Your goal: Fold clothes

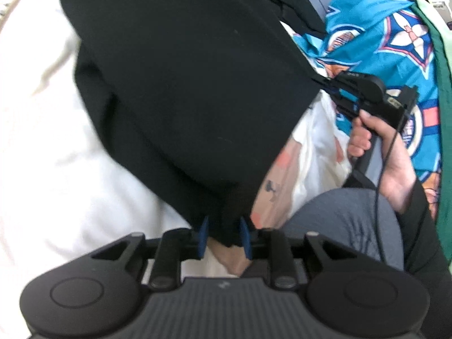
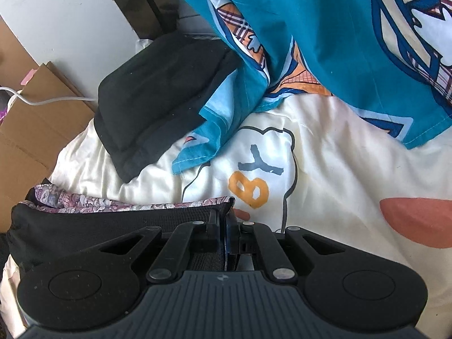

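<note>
Hanging black fabric garment (image 1: 180, 84) sits between the parted left gripper (image 1: 224, 238); right gripper (image 1: 329, 83), at three o'clock, clamps its corner.

black garment (image 1: 180, 84) blurred, top cut off — bedding hidden beneath

You are working in a bedroom at home. You are leaning over a printed cream duvet (image 2: 325, 152), with cardboard boxes (image 2: 36, 113) sitting beside it.

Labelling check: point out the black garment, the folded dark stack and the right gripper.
black garment (image 1: 183, 84), left wrist view, middle of the cloth.
folded dark stack (image 2: 158, 96), right wrist view, top face.
right gripper (image 1: 336, 96), left wrist view, fingertips at the garment's corner.
</note>
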The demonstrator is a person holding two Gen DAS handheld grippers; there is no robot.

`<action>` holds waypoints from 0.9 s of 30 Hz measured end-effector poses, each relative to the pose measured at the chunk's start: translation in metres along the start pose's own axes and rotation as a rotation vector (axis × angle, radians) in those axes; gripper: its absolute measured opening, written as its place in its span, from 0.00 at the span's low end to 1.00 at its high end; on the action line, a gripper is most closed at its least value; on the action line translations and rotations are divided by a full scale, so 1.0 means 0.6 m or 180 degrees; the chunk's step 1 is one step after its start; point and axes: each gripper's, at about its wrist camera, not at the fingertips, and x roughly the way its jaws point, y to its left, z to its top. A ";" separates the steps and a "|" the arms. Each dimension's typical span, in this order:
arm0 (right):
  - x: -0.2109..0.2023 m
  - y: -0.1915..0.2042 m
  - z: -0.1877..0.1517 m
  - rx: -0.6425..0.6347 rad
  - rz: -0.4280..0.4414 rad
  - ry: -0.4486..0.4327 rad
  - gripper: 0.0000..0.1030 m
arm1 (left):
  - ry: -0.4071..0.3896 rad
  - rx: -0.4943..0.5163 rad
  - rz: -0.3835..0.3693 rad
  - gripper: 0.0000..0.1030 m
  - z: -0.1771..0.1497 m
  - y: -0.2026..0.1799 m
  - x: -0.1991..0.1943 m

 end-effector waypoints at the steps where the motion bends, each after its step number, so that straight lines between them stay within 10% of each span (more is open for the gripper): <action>1: 0.000 -0.001 0.000 0.0010 0.0005 0.0007 0.03 | 0.0014 0.0018 -0.0015 0.30 -0.001 -0.004 0.004; 9: 0.010 -0.010 -0.002 0.0122 -0.0011 0.0093 0.06 | 0.0125 0.0279 0.0092 0.07 -0.011 -0.022 0.027; 14: 0.013 -0.030 -0.004 0.0373 -0.0099 0.0139 0.39 | 0.0272 0.0274 0.0105 0.07 -0.026 -0.016 0.021; 27: -0.041 -0.041 -0.002 0.0535 -0.0202 -0.0280 0.45 | -0.0548 0.0178 0.0420 0.39 0.051 0.015 -0.091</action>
